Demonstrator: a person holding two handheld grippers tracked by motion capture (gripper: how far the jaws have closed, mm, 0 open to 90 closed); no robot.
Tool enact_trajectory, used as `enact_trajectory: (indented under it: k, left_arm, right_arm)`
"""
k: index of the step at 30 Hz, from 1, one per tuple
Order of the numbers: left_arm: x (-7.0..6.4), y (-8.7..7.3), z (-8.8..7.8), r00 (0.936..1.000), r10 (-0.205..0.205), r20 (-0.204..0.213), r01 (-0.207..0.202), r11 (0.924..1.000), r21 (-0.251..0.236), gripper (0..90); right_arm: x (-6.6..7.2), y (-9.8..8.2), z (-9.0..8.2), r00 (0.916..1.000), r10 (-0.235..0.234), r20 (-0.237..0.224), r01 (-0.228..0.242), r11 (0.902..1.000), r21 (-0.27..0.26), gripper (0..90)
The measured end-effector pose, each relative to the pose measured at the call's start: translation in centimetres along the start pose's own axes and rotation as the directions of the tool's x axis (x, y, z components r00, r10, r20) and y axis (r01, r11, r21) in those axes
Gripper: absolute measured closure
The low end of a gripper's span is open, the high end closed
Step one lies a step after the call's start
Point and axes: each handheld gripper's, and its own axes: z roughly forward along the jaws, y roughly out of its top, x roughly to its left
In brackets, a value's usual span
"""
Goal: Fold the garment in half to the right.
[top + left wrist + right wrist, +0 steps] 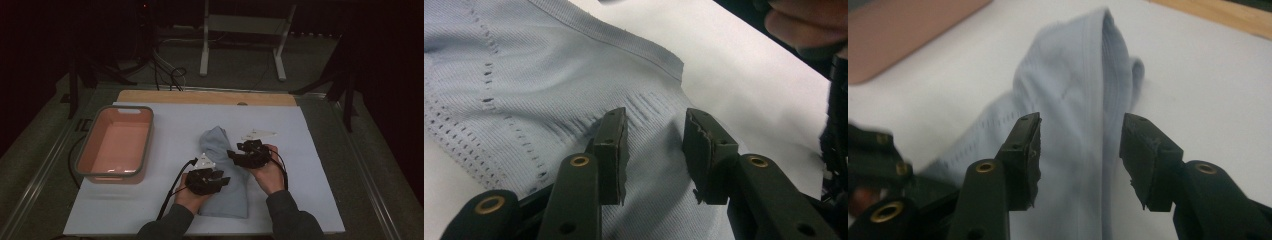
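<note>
Your left gripper (222,179) and right gripper (235,151) both stand apart over the light-blue garment (225,172) at mid-mat; closing too shallowly risks pinching one layer, spoiling the fold.

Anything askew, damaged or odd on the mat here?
Only the light blue garment: it lies folded lengthwise and slanted across the white mat, its far end bunched and standing up. The pink bin sits square. No damage shows.
</note>
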Motion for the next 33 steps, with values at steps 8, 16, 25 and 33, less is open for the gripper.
enact_trajectory:
  k: [8,16,25,33]
  left_arm:
    - [0.0,-0.1,0.0,1.0,0.003,0.004,-0.003,1.0,0.005,63.3]
    - [0.0,-0.2,0.0,1.0,-0.003,0.007,0.003,1.0,0.006,63.6]
    - [-0.2,-0.5,0.2,1.0,0.001,0.007,-0.001,0.9999,0.016,64.9]
    - [-0.2,-0.8,0.4,0.9999,-0.004,0.015,0.004,0.9998,0.021,65.6]
  right_arm:
    - [-0.8,2.3,1.5,0.9992,0.022,-0.032,-0.023,0.9995,-0.022,50.1]
    - [-1.4,3.9,3.2,0.9967,0.052,-0.062,-0.054,0.9983,-0.021,50.7]
    - [-1.7,4.6,5.4,0.9931,0.086,-0.08,-0.086,0.9963,0.003,52.2]
    - [-2.0,4.6,7.3,0.9896,0.124,-0.073,-0.119,0.991,0.06,87.1]
